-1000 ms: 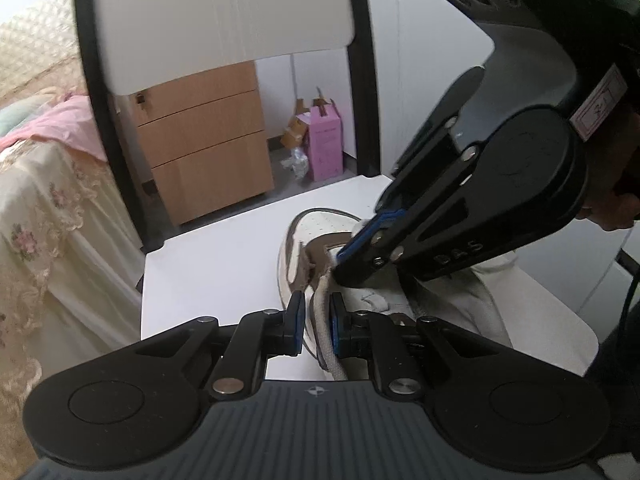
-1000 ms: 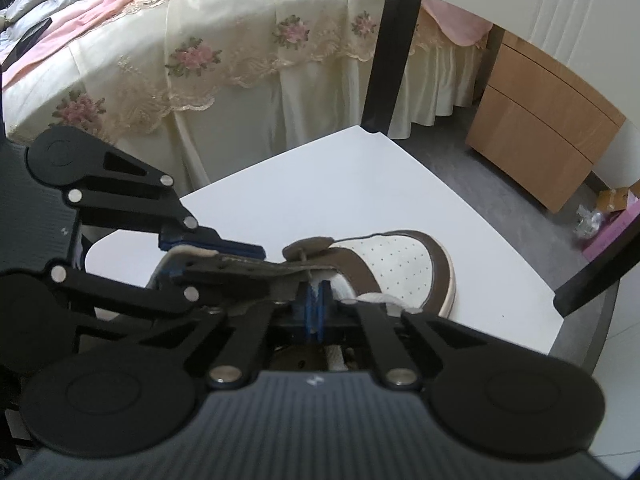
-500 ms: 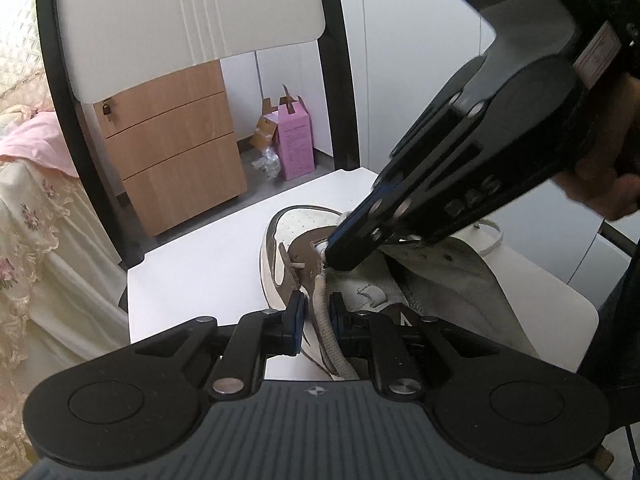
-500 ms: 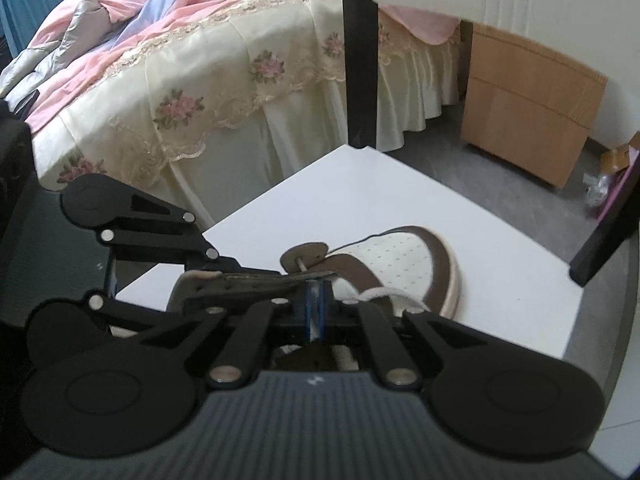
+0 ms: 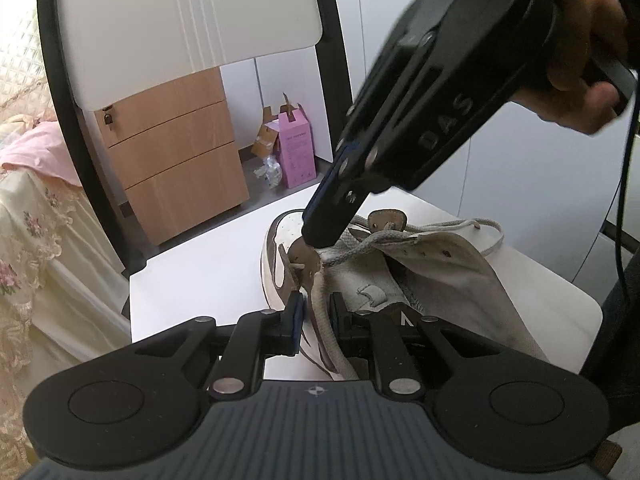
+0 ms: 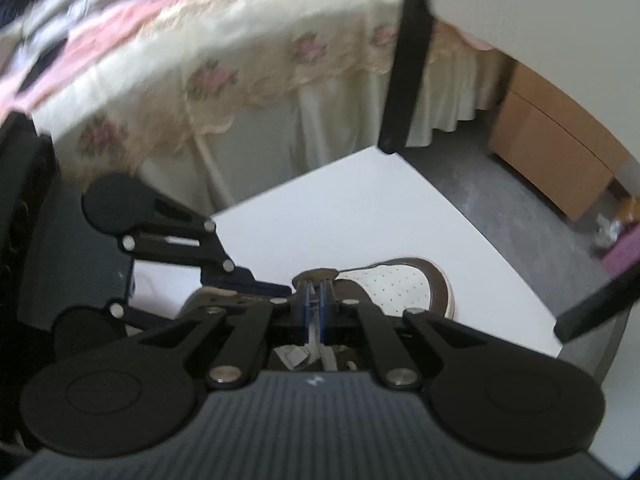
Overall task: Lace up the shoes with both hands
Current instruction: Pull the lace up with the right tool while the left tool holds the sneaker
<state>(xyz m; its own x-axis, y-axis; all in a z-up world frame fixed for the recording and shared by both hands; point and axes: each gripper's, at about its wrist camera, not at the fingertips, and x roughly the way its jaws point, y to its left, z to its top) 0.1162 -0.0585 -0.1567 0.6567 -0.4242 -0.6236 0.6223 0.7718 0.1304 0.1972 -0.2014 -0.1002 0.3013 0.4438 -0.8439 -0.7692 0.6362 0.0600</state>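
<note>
A white and brown shoe point(image 5: 360, 280) is lying on the white seat point(image 5: 208, 272) of a chair, and everything here is told from this shoe. Its toe is pointing toward the chair back point(image 5: 180, 12), and its tongue is falling open toward the near side. The left gripper point(image 5: 316, 316) is staying low at the near side of the shoe, and its jaws are standing narrow on the pale upper edge of the shoe, which is running between the two pads. The right gripper point(image 5: 316, 240) is coming down from above the shoe at a slant, with a hand point(image 5: 580, 60) holding its handle. Its tip is touching the brown eyelet flap point(image 5: 304, 256) near the toe end. Its jaws are almost closed, and in the right wrist view a pale strip, looking like the lace point(image 6: 315, 326), is sitting pinched between the blue pads point(image 6: 307, 312). In the left wrist view the grey lace is crossing over the tongue, and one loose end is lying on the seat on the far side of the shoe. Beyond the toe, on the floor behind the chair, a wooden drawer cabinet point(image 5: 172, 160) and a pink box point(image 5: 298, 148) are standing. A bed with a flowered cover point(image 6: 200, 72) is standing beside the chair, past the side of the shoe where the left gripper is working.
</note>
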